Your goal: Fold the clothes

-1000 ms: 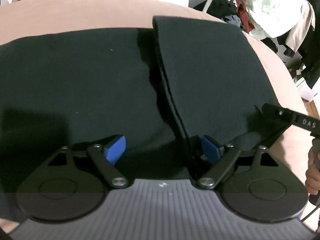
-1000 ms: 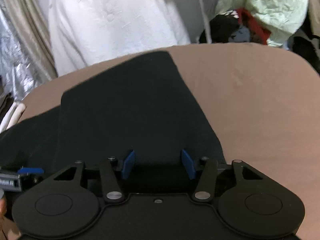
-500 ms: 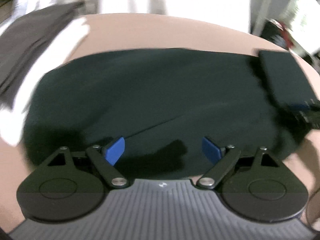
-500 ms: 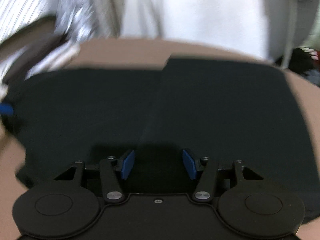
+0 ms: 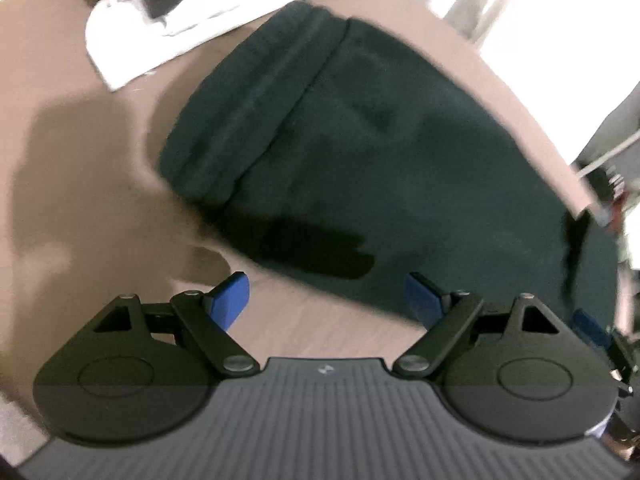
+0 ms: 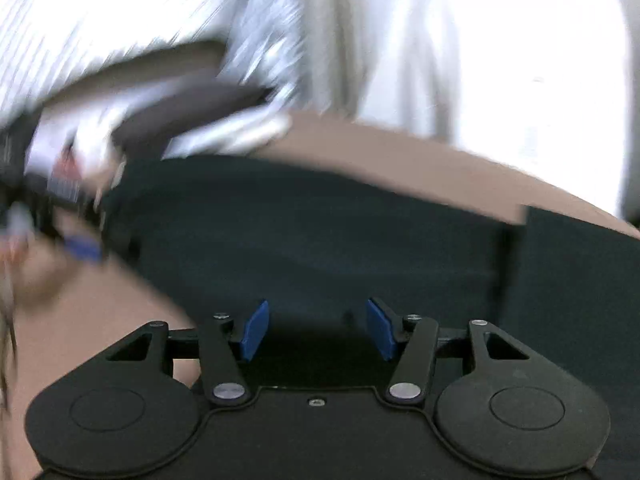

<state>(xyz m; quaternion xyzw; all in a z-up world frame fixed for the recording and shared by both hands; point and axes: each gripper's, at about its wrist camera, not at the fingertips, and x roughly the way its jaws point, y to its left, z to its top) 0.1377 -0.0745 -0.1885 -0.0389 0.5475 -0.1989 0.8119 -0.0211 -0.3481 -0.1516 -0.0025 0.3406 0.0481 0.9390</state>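
Lying flat on the tan bed surface [image 5: 80, 208], the dark garment [image 5: 380, 148] sits just ahead of the left gripper [image 5: 326, 298], whose jaws are spread and empty. The right gripper [image 6: 316, 330] hovers over it, released too. No legible writing.

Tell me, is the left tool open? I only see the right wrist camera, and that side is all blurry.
Observer: Yes. The left tool is open, with nothing between its fingers.
Child: What's under it?
Observer: Bare tan surface, just off the near edge of the dark garment.
Child: Does the garment have a special end?
Observer: Yes, a thick ridged band runs across the end nearest a white cloth.
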